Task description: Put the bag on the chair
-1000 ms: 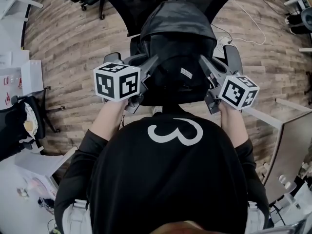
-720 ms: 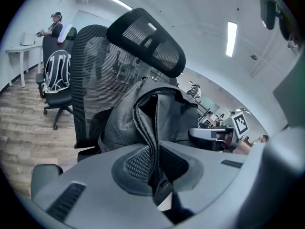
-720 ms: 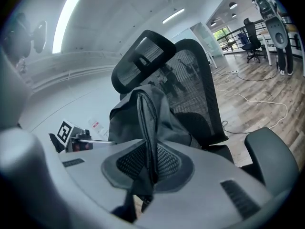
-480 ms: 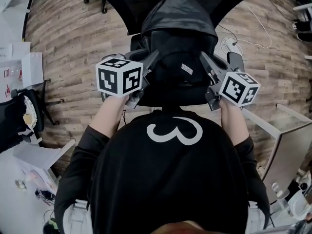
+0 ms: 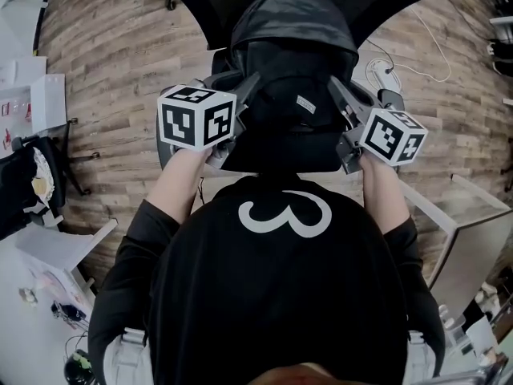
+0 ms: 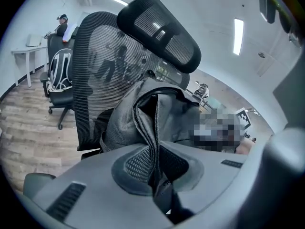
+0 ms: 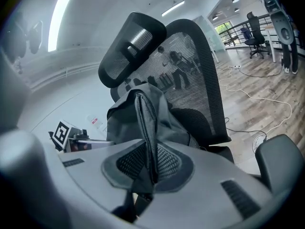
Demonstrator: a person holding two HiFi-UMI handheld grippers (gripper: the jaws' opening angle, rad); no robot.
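Head view has the black mesh chair (image 5: 200, 2) just beyond both grippers, its back ahead of the jaws and one armrest (image 5: 386, 99) outside the right one. Between the two grippers hangs the dark grey bag (image 5: 292, 54), over the chair and close against its back; whether the bag's base rests on the chair is hidden. The left gripper (image 5: 247, 95) is clamped on a zippered fold at the bag's edge, and the right gripper (image 5: 338, 95) pinches a similar fold on the opposite side. The carry looks nearly done, and I judge that settling the bag down and letting go remain. Behind the grippers, the person's shirt (image 5: 280, 311) bears a large white "3" (image 5: 284, 215). A small white tag (image 5: 304, 103) on the bag, between the jaw tips, is too small to read.
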